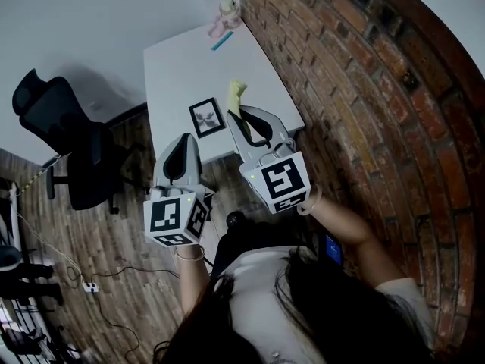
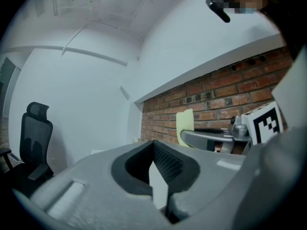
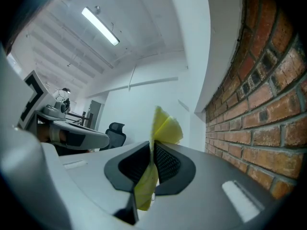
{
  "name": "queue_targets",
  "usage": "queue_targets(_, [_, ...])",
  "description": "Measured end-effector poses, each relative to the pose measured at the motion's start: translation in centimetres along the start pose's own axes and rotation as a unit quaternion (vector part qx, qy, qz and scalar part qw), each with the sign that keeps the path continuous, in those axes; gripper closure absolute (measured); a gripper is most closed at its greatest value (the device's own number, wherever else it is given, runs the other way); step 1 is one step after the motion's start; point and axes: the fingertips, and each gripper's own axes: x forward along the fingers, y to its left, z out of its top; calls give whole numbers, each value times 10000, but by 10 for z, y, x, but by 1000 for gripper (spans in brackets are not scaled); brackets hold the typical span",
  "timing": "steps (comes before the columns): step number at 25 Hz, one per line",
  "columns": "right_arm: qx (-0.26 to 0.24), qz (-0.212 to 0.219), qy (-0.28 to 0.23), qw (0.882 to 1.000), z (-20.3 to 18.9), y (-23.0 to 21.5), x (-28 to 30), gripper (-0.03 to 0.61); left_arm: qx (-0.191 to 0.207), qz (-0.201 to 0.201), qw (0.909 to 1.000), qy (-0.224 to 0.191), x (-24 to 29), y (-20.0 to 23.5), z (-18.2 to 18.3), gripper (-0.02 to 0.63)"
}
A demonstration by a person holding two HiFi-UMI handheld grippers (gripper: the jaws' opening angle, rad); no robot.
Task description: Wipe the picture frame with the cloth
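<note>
A small black picture frame (image 1: pixel 206 117) lies flat on the white table (image 1: pixel 182 67), near its front edge. My right gripper (image 1: pixel 238 117) is shut on a yellow cloth (image 1: pixel 237 94), just right of the frame and apart from it. In the right gripper view the cloth (image 3: pixel 165 127) sticks up out of the closed jaws (image 3: pixel 152 164). My left gripper (image 1: pixel 182 144) hovers at the table's front edge, below and left of the frame. Its jaws (image 2: pixel 154 163) are shut with nothing in them. The left gripper view also catches the right gripper (image 2: pixel 211 138) and the cloth (image 2: pixel 184 123).
A brick wall (image 1: pixel 364 74) runs along the table's right side. A black office chair (image 1: pixel 72 150) stands on the wooden floor to the left. A pink object (image 1: pixel 225 17) and a blue strip (image 1: pixel 221 42) sit at the table's far end. Cables and a power strip (image 1: pixel 89 287) lie on the floor.
</note>
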Motion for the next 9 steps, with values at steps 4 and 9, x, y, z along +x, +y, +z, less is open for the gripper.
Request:
queue_targets(4, [-25,-18,15,10000,-1,0,4,551,-6,-71,10000,2,6,1,1,614])
queue_targets(9, [-43,-44,11,10000,-1,-2,11,551,21,-135,9999,10,15,4,2,614])
